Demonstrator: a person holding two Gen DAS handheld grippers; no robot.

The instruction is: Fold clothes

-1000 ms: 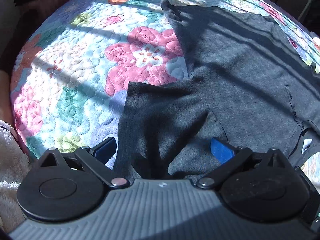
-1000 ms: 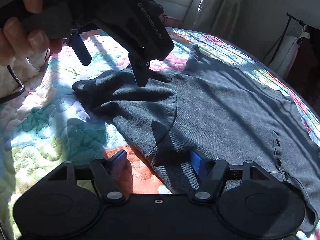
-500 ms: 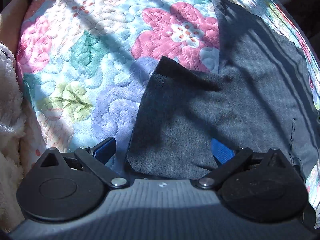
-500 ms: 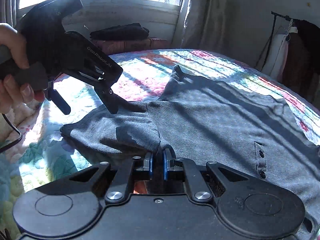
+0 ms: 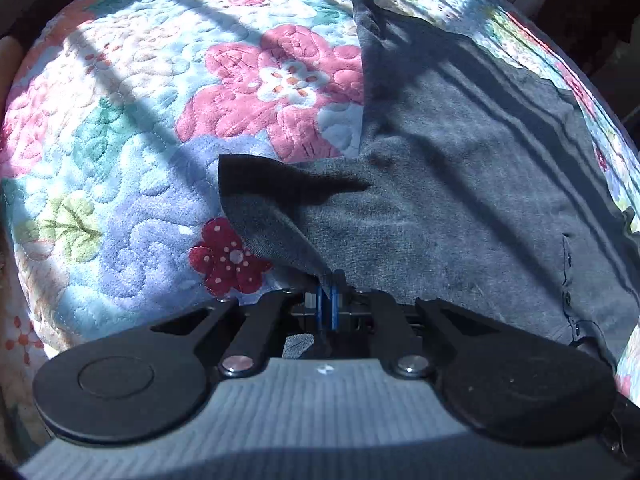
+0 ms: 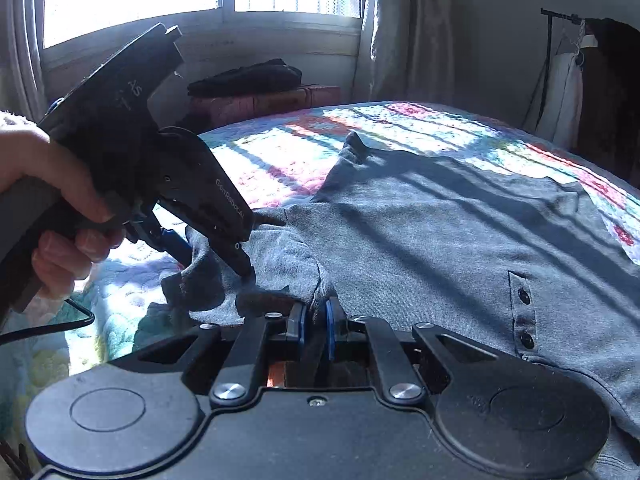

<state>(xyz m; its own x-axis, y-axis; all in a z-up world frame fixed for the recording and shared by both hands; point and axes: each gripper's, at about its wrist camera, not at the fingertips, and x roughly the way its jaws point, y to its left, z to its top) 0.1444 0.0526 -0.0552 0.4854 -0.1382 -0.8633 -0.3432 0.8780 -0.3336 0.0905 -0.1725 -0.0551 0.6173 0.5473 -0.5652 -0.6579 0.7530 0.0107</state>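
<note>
A dark grey button-placket shirt [image 5: 460, 184] lies spread on a floral quilt [image 5: 140, 128]; it also shows in the right wrist view [image 6: 440, 248]. My left gripper [image 5: 328, 304] is shut on the edge of the shirt's near sleeve, which rises in a fold toward the pads. In the right wrist view the left gripper [image 6: 218, 260] pinches that sleeve at the left. My right gripper [image 6: 314, 330] is shut on the shirt near the shoulder seam, close beside the left one.
The quilt [image 6: 288, 148] covers a bed that runs to a window wall. A dark folded item [image 6: 244, 78] lies on a reddish bench below the window. Clothes hang on a rack [image 6: 572, 76] at far right. A cream fleece edge [image 5: 8, 80] borders the left.
Both grippers went from open to shut on the shirt: the right one closed first near the shoulder, then the left closed on the sleeve edge and lifted it.
</note>
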